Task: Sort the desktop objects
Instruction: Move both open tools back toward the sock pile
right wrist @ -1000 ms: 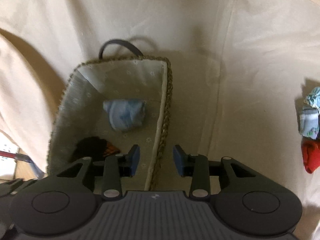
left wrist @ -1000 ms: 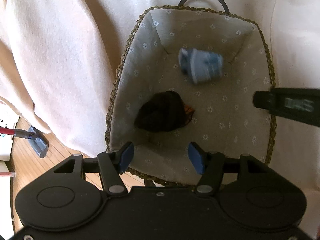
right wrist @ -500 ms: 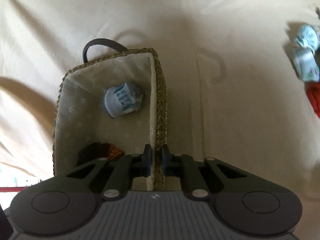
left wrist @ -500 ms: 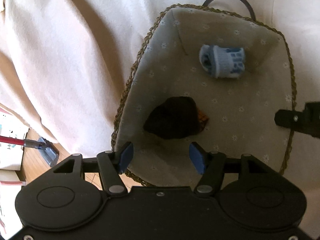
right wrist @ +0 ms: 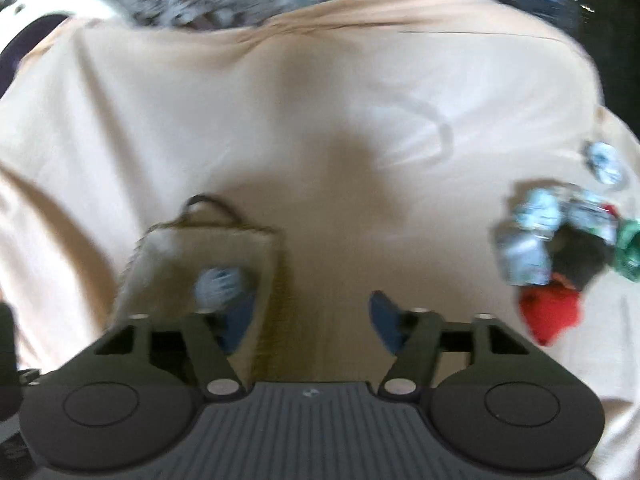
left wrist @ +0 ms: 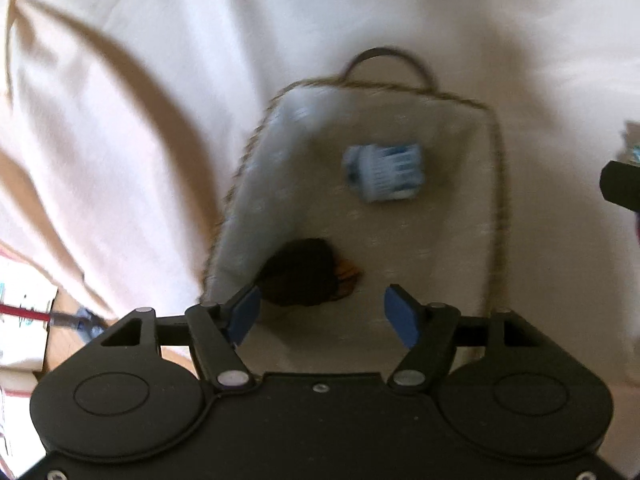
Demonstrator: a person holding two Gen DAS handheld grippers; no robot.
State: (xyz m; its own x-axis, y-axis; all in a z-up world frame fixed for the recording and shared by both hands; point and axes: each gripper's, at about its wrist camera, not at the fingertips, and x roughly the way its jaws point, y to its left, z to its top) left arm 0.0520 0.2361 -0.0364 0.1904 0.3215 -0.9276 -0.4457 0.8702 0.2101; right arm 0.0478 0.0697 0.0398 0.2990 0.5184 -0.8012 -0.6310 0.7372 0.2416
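A woven, fabric-lined basket (left wrist: 496, 184) sits on a cream cloth. Inside lie a rolled blue-and-white sock (left wrist: 384, 176) and a dark rolled sock with orange (left wrist: 300, 276). My left gripper (left wrist: 324, 314) is open and empty above the basket's near end. My right gripper (right wrist: 310, 322) is open and empty, above the cloth just right of the basket (right wrist: 276, 264); the blue sock (right wrist: 218, 282) shows beside its left finger. A pile of rolled socks, pale blue, black, green and red (right wrist: 556, 252), lies on the cloth at the right.
The cream cloth (right wrist: 320, 120) covers the whole work surface, with folds. At the left edge of the left wrist view are a wooden floor strip, a red-handled tool (left wrist: 48, 314) and white boxes. A dark screen and patterned background sit beyond the cloth's far edge.
My right gripper was shut half a second ago; it has opened, pulled back and turned right, bringing the sock pile into view. My left gripper has drawn back a little from the basket.
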